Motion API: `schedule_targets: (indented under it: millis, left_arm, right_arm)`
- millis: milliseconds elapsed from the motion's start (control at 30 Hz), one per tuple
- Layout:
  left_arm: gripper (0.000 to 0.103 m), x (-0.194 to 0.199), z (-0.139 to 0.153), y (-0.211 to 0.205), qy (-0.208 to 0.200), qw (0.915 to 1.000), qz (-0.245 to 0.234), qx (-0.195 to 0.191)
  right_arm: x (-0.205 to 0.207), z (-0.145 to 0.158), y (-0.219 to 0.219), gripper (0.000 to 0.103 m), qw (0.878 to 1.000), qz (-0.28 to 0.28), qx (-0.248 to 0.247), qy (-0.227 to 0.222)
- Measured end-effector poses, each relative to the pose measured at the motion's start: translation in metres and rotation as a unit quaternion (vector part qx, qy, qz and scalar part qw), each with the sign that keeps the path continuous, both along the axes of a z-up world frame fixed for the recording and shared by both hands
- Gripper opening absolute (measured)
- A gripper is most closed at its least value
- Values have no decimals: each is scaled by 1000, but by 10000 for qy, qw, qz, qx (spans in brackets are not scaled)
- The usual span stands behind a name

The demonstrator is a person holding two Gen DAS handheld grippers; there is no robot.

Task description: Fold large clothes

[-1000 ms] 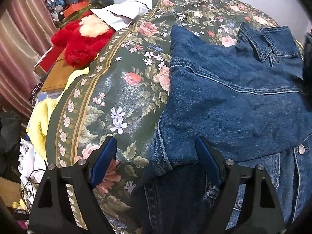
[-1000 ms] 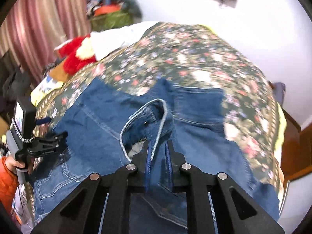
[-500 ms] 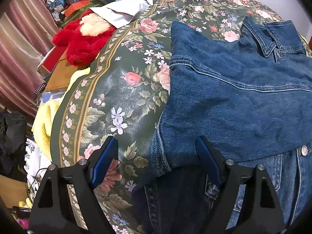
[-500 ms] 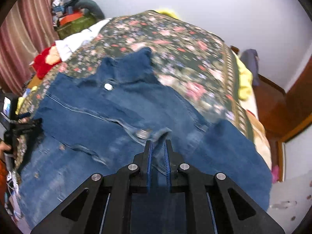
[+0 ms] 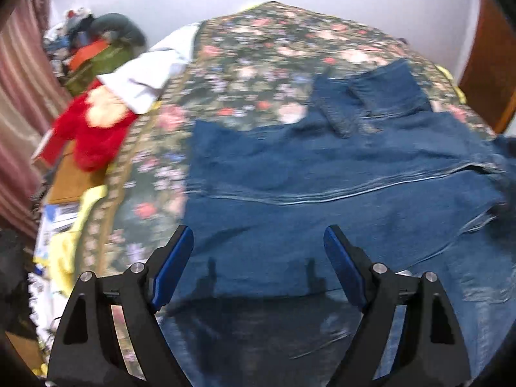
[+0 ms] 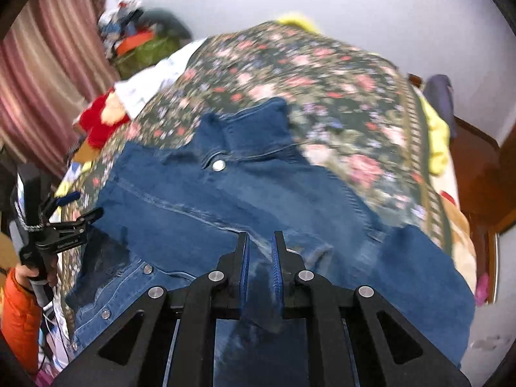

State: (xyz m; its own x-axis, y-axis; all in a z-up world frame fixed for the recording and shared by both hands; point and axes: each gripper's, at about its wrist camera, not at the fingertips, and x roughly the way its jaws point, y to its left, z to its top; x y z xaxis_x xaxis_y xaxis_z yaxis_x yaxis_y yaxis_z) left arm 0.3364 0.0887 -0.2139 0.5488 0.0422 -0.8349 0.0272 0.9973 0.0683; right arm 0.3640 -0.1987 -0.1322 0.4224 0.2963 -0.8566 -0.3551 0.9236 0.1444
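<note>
Left gripper [image 5: 258, 251] hangs with jaws wide, nothing between them, over the near part of the denim jacket [image 5: 322, 193]. Right gripper [image 6: 259, 258] is closed, empty as far as shows, low centre of frame above the jacket's middle. Jacket lies spread on the floral bedspread [image 6: 322, 74], side parts seemingly folded inward; lengthwise folds likely remain.

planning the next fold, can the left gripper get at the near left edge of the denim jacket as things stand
Probably yes. The left gripper hangs open and empty just above the denim jacket, whose left edge lies flat on the floral bedspread with nothing over it. The right gripper is off to the other side.
</note>
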Motion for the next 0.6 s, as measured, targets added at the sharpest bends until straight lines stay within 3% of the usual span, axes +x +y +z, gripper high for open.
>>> schedule_targets:
  millis: [100,233,333,400,600]
  left_arm:
    - [83,12,-20,-21,281,9994,-137,-171]
    - [83,20,-50,-39,696,9969,-257,-265]
    - [84,18,-70,-48,802,9962,-309,-119]
    - [87,13,-71,-49,654,9974,-300,-81]
    - [87,4,-73,-47,718,9969,-254,-182]
  right_arm:
    - [6,-27,31,10,9986,310,-315,294]
    - [5,-75,51,10,9895,591,-1135,677]
    - [-6,-76,47,10,9894,764,-1173,399]
    - [-12,-75,45,10,9868,834,-1336,384]
    - [-23,-68,44,10,9805,1055,-1642,217]
